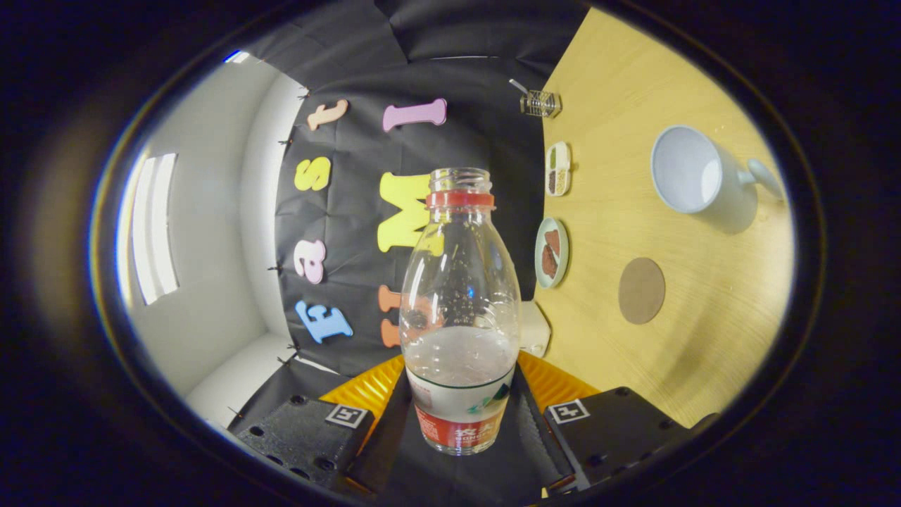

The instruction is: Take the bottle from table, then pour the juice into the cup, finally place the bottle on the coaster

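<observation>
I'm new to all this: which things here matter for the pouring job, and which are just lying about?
For the job: bottle held between the jaws, cup, coaster.
Lying about: round dish, divided dish, small glass jar.

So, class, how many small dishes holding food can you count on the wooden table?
2. A round dish lies at the table's edge just beyond the held bottle, near the coaster. A divided oblong dish lies farther along that edge. The bottle may hide others.
</observation>
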### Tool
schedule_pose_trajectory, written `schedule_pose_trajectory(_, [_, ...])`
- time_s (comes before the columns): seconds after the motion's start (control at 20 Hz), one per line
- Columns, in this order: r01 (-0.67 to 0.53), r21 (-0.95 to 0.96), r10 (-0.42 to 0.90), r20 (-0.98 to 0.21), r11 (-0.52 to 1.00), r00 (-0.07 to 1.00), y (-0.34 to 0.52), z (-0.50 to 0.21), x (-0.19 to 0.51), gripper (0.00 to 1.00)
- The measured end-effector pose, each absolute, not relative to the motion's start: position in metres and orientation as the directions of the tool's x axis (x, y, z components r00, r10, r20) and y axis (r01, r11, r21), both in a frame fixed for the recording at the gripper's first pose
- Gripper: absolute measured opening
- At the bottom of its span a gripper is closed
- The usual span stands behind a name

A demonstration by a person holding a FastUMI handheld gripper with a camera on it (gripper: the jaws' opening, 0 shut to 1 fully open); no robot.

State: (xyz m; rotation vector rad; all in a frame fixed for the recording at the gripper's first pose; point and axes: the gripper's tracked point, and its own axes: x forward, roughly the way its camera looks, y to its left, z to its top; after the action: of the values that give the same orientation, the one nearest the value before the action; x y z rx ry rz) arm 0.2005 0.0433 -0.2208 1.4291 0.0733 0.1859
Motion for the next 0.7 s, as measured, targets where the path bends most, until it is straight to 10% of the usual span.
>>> schedule_pose_trajectory(0.7, [-0.064,0.998,0.186,0.066,-0.013,0.98,0.0429,-0.2207,0.2005,0.78])
